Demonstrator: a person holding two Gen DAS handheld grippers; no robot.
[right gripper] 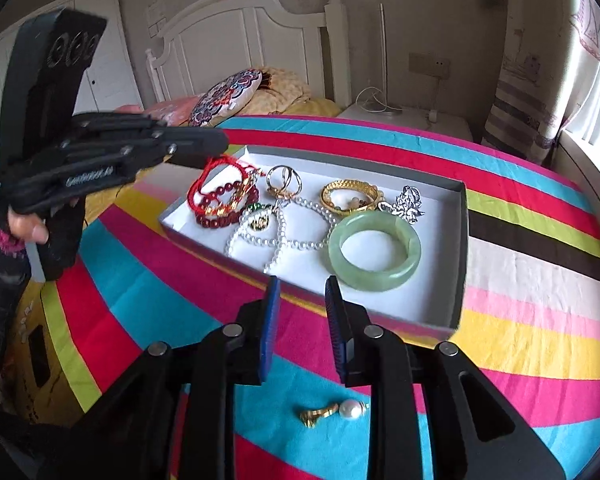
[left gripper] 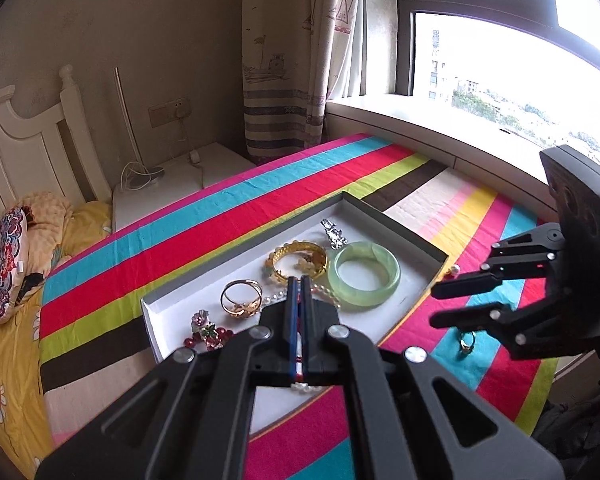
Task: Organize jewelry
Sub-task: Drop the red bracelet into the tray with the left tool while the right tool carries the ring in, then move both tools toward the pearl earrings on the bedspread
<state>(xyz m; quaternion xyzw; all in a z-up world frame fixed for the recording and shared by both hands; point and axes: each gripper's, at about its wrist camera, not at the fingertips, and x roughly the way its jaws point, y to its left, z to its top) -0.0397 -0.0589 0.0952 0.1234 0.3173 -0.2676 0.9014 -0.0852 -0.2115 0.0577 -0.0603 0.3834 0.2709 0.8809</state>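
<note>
Left wrist view: the left gripper (left gripper: 299, 280) hangs over the near half of the open tray (left gripper: 396, 226), jaws pressed together on a sliver of red cord bracelet (left gripper: 299, 358), so the step in hand looks like lowering that piece among the jewelry already inside. The tray floor below is crowded with rings, pearls and a green bangle (left gripper: 336, 284); a clean release calls for coming down inside the tray's low walls, and the barest floor I can see is along its near side. Beyond the tray's right wall the right gripper (left gripper: 436, 306) hovers over the striped cloth (left gripper: 220, 216) with a gold ring (left gripper: 466, 342) under it. Right wrist view: this claw (right gripper: 302, 280) stands partly open and empty, short of the tray's near rim (right gripper: 462, 260); the gold ring (right gripper: 316, 414) and a pearl earring (right gripper: 350, 408) lie touching on the cloth, outside the tray on its near side. Fetching them probably comes next, a fine pinch low on flat fabric. Open cloth surrounds the tray; the table's edge drops away on the tray's left, under the left gripper (right gripper: 216, 145).
</note>
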